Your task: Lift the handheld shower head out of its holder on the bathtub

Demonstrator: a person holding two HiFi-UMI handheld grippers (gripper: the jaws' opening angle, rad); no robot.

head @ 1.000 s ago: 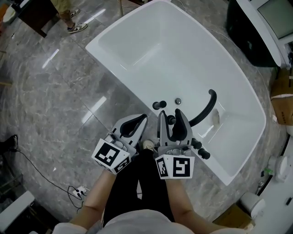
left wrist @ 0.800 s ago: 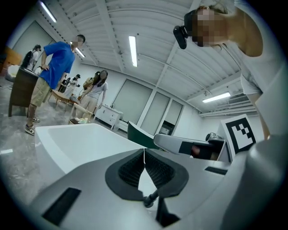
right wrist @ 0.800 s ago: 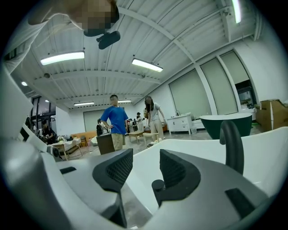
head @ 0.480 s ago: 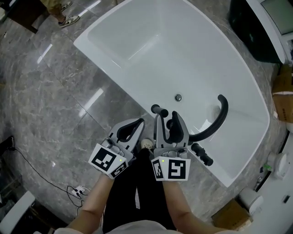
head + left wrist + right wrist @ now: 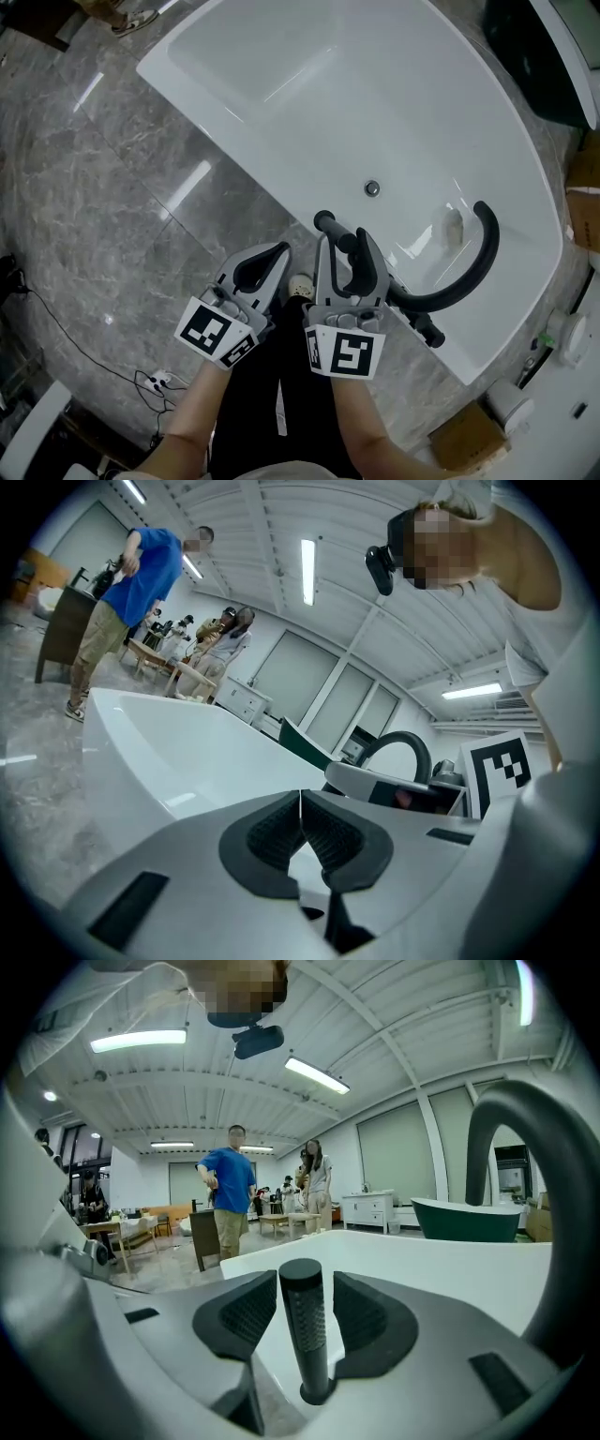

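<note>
The handheld shower head (image 5: pixel 306 1330) is a black ribbed stick standing upright in its holder on the rim of the white bathtub (image 5: pixel 281 202). My right gripper (image 5: pixel 305 1288) is open, one jaw on each side of the stick, with a narrow gap on both sides. In the head view that gripper (image 5: pixel 349 251) reaches over the near rim around the black stick (image 5: pixel 345 242). My left gripper (image 5: pixel 274 255) hangs just left of it over the floor edge. In the left gripper view its jaws (image 5: pixel 300 801) are shut on nothing.
A black arched faucet spout (image 5: pixel 473 272) rises to the right of the stick, with black knobs (image 5: pixel 427 328) on the rim beside it. The drain (image 5: pixel 372 188) lies in the tub floor. People stand beyond the tub's far end (image 5: pixel 228 1199). A cable (image 5: pixel 150 380) lies on the marble floor.
The head view has shifted, so the tub and spout sit further up and right. Both grippers keep about the same place at the rim, the right one still round the stick.
</note>
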